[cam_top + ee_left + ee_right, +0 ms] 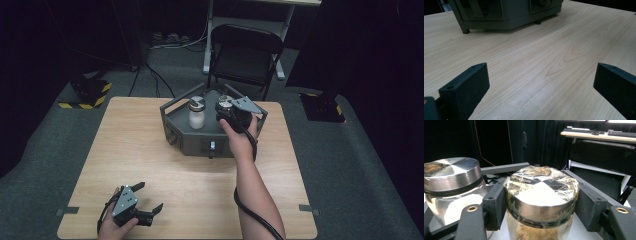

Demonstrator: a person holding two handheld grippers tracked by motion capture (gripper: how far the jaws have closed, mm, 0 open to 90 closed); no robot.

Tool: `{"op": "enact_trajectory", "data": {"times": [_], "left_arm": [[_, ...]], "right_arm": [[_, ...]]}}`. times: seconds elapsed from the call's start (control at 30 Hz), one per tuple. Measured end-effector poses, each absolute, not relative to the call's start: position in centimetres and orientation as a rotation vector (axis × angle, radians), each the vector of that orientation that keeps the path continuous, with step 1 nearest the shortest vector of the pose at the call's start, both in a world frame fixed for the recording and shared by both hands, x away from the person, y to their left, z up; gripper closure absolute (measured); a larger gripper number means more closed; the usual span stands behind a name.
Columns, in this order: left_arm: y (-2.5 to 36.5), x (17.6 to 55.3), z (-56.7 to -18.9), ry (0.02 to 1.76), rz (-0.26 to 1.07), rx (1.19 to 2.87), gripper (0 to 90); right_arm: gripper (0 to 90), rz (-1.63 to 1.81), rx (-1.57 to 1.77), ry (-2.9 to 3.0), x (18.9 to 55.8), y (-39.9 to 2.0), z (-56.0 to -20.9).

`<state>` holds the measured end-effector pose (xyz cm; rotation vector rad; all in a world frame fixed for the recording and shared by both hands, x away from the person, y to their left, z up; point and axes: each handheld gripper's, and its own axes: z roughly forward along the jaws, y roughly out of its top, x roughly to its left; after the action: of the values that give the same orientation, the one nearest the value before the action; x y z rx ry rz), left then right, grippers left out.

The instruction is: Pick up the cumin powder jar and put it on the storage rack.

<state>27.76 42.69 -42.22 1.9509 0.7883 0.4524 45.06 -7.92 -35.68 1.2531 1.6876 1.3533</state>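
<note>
A grey metal rack [200, 142] stands at the back middle of the wooden table [140, 150]. Two glass jars with metal lids stand in it. The left jar [196, 116] holds white powder. The right jar [223, 106] has a lid wrapped in clear film, and brownish contents show below it [541, 192]. My right gripper [227, 112] is shut on this lid, with one black pad pressed to each side of it [541, 205]. The white-powder jar [451, 175] stands free to its left. My left gripper [149, 195] rests open near the table's front left, with bare wood between its jaws [541, 72].
The rack's base [506, 15] lies well ahead of the left gripper. A black folding chair [245, 50] stands behind the table. Yellow-and-black striped bases sit on the floor at left [87, 95] and right [322, 107]. A desk with a keyboard [584, 131] is far behind.
</note>
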Motion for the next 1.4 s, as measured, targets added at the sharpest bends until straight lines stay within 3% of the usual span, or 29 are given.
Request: {"op": "enact_trajectory", "data": {"times": [0.3,0.37,0.5,1.4], "left_arm": [[42.7,27.7,-42.2,0.777,0.456,1.956,0.6],[42.7,27.7,-42.2,0.778,0.455,1.954,0.6],[42.7,27.7,-42.2,0.778,0.457,1.954,0.6],[42.5,27.6,-42.2,0.772,0.465,1.964,0.6]], "right_arm": [[17.5,1.356,1.271,1.724,45.3,-8.1,-34.8],[7.2,1.352,1.282,1.712,45.0,-8.0,-34.7],[0.4,1.369,1.286,1.716,44.9,-8.2,-34.7],[0.4,1.488,1.239,1.671,39.5,-9.9,-34.5]]}}
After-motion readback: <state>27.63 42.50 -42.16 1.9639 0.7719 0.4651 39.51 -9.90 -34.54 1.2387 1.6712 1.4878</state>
